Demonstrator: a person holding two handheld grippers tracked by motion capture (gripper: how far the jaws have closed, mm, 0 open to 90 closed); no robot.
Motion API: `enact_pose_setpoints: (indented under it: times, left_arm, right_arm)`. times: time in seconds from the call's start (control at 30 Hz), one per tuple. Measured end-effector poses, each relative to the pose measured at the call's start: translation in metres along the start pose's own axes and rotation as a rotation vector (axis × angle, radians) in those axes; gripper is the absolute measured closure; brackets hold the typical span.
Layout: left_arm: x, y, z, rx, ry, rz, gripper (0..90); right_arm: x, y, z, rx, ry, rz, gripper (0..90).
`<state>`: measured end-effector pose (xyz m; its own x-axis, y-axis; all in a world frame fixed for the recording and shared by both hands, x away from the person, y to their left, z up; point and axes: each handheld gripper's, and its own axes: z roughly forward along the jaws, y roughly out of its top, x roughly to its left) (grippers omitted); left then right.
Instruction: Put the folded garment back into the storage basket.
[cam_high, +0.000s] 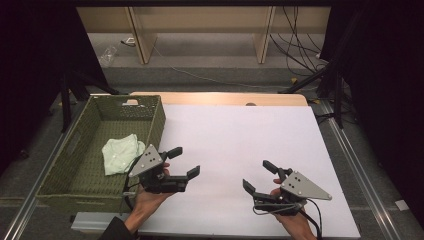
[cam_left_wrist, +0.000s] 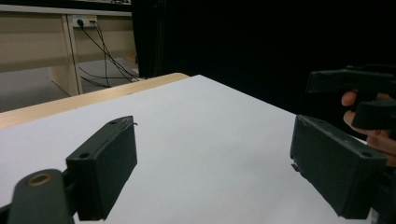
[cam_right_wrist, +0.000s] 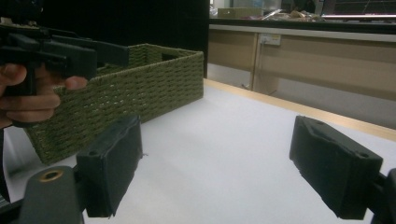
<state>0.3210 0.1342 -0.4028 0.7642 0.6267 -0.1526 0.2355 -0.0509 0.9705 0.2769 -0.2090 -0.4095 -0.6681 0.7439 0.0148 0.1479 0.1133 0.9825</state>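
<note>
Showing from above, pale cloth (cam_high: 121, 153) fills basket (cam_high: 80, 165).

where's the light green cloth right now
In the high view the light green cloth lies inside the green woven basket at the table's left, just left of the open left gripper.

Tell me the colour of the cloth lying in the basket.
Pale mint green; the cloth shows best in the high view, inside the olive woven basket.
</note>
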Motion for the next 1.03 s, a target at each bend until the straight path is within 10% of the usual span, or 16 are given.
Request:
enact_pose_setpoints:
  times: [1.03]
  left_arm:
    - [-0.002,-0.014,0.001,0.011,0.006,0.001,14.2]
  right_arm:
    - [0.0,0.0,0.0,0.005,0.005,-0.002,17.9]
